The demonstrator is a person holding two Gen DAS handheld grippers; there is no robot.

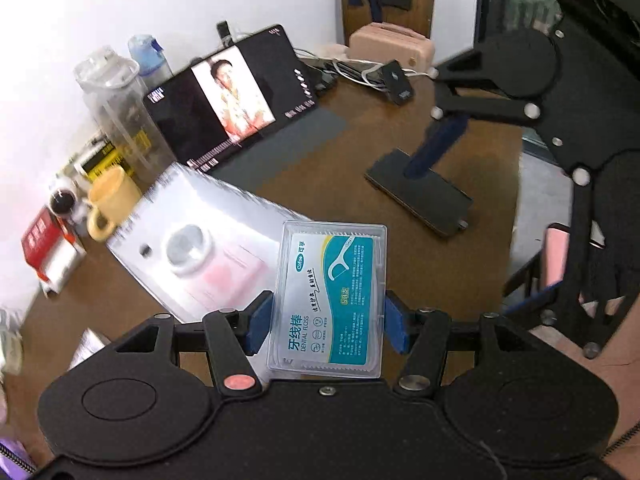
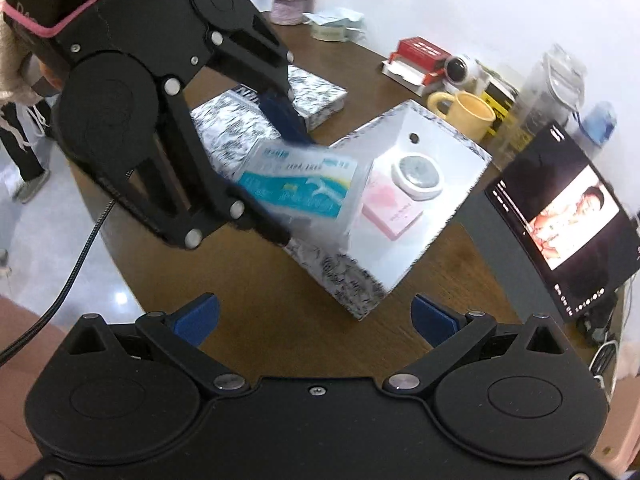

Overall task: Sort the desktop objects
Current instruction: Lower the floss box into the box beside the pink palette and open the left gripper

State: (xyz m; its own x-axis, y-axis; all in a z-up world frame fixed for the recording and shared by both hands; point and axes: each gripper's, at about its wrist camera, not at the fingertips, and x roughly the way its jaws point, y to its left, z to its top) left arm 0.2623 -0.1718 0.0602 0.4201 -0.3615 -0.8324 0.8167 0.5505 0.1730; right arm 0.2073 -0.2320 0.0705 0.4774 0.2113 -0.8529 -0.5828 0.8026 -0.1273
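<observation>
A clear dental floss box with a teal and white label sits between the blue pads of my left gripper, which is shut on it. In the right wrist view the floss box hangs in the left gripper above the near corner of an open marbled box. That box holds a round white case and a pink packet. My right gripper is open with nothing between its pads. In the left wrist view the right gripper hovers over a flat black slab.
A lit tablet leans at the back. A yellow mug, clear bottles and a red box line the wall. Two marbled flat boxes lie beyond the left gripper. The brown table's edge runs on the right.
</observation>
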